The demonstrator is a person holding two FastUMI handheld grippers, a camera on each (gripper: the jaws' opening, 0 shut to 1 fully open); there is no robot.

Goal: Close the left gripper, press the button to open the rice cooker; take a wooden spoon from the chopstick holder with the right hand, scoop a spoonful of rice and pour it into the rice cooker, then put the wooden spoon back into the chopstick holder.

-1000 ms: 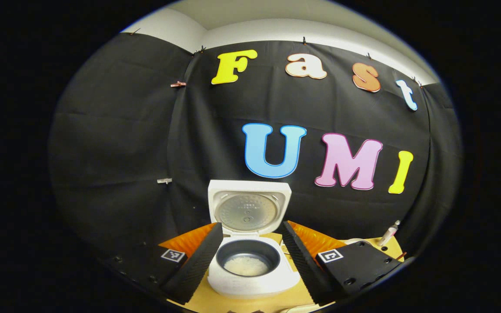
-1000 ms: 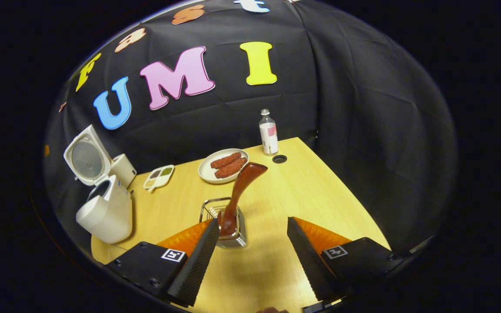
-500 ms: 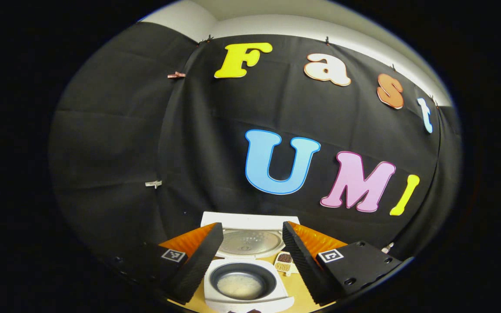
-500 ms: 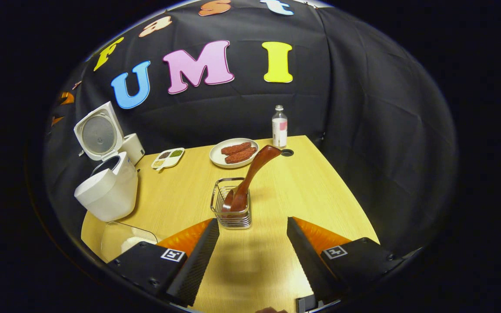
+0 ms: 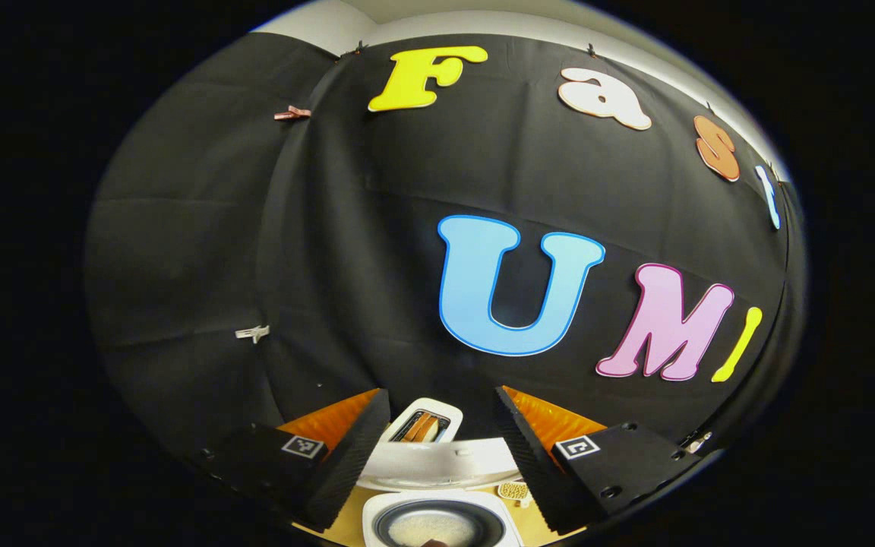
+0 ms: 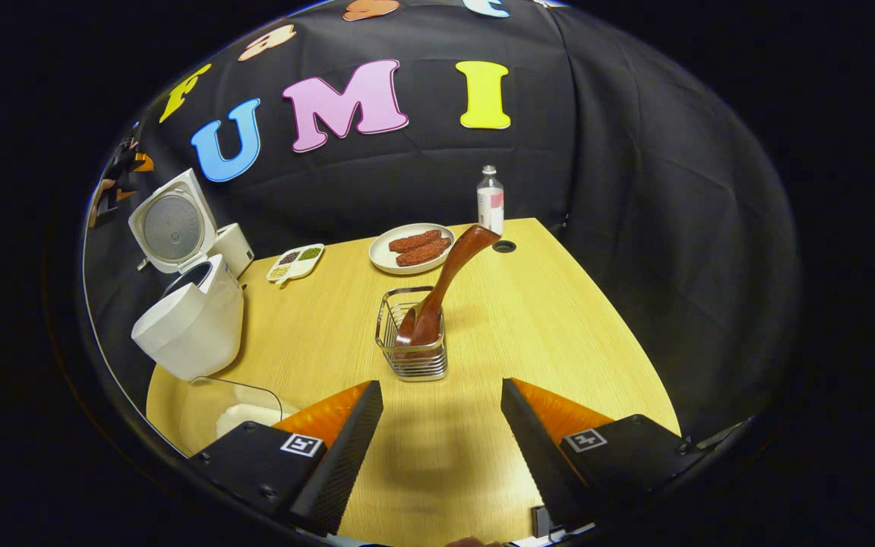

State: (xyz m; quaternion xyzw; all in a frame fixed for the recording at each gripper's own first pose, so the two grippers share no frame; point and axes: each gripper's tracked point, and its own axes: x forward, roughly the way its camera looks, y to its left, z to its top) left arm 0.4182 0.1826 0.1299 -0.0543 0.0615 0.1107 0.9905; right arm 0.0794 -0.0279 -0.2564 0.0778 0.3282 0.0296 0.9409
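The white rice cooker (image 6: 191, 327) stands at the table's left with its lid (image 6: 172, 224) raised. In the left gripper view I see its pot (image 5: 437, 524) from above, with white rice in the bottom. My left gripper (image 5: 440, 395) hangs open above and in front of the cooker, holding nothing. The brown wooden spoon (image 6: 449, 277) leans in the wire chopstick holder (image 6: 412, 349), bowl down and handle up to the right. My right gripper (image 6: 441, 386) is open with nothing between its fingers, a short way back from the holder.
A clear container of rice (image 6: 232, 410) sits at the table's near left corner. Farther back are a divided dish of grains (image 6: 295, 262), a plate of sausages (image 6: 411, 247), a bottle (image 6: 489, 201) and a cable hole (image 6: 504, 246). A white box (image 6: 232, 247) stands behind the cooker.
The right gripper has drawn back from the holder, leaving the spoon leaning in it. The left gripper has moved closer over the cooker, which has slid to the bottom of its view.
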